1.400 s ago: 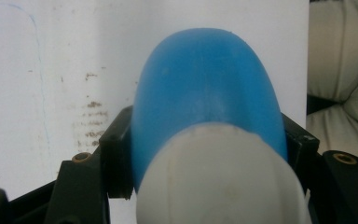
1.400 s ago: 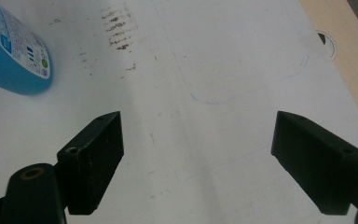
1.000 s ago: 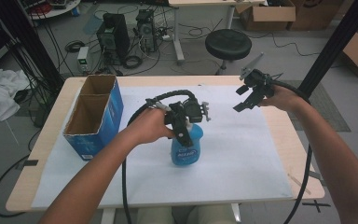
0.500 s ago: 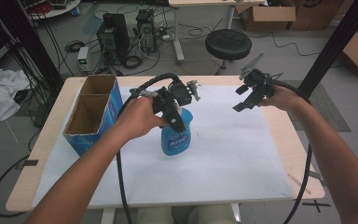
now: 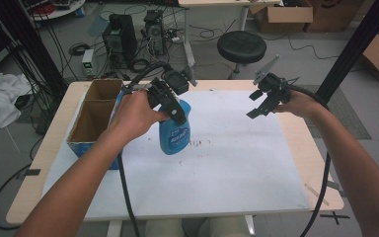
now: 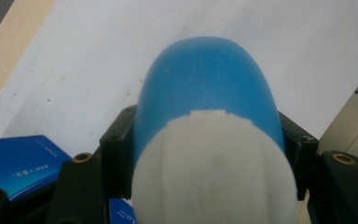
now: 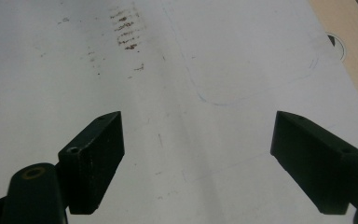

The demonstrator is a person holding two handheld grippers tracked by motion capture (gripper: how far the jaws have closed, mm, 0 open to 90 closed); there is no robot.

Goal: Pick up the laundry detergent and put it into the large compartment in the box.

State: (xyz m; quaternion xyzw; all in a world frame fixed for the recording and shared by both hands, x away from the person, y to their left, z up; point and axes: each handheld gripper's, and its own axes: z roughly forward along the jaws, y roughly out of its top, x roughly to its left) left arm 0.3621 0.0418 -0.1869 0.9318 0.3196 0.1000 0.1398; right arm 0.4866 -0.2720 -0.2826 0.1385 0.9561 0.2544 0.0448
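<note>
From above, my left hand-held gripper [image 5: 175, 106] grips the blue bottle [image 5: 174, 132] near the worktop's [image 5: 296, 143] far left corner, beside the cardboard box [image 5: 91, 123]; my right hand-held gripper [image 5: 262, 101] hovers by the far right edge. Left gripper view: jaws clamp the bottle [image 6: 209, 88] below its white cap [image 6: 214, 170]. Right gripper view: jaws spread wide over white paper [image 7: 191, 60].

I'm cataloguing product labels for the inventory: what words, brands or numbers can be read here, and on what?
Blue bottle: a white label in the high view, too blurred to read.
Blue box: small white print on its side in the left gripper view, too small and blurred to read.
White sheet: only faint pen lines and brown smudges, no text.
Nothing can be quoted.
</note>
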